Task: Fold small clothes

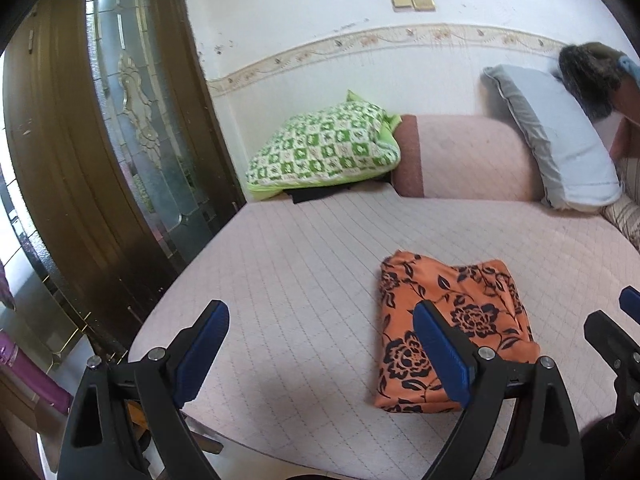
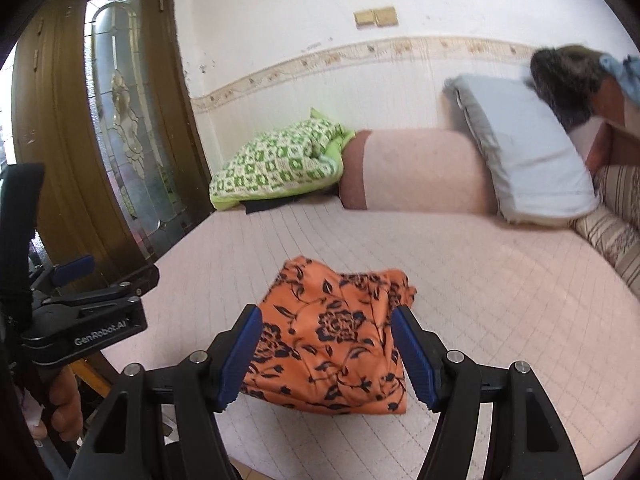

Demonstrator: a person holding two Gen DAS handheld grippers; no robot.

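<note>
My left gripper [image 1: 320,348] hangs spread wide over the near edge of the bed [image 1: 304,248], nothing between its pads, the door [image 1: 100,152] off to its left. The folded cloth [image 1: 448,332] lies flat on the bed near that front edge, just right of the left gripper's line. My right gripper [image 2: 326,356] is also spread and empty above the cloth's near end, not touching it.

garment [image 1: 452,332]: orange, black floral | cushion [image 1: 324,148]: green-white check | pads [image 1: 440,356]: blue
</note>
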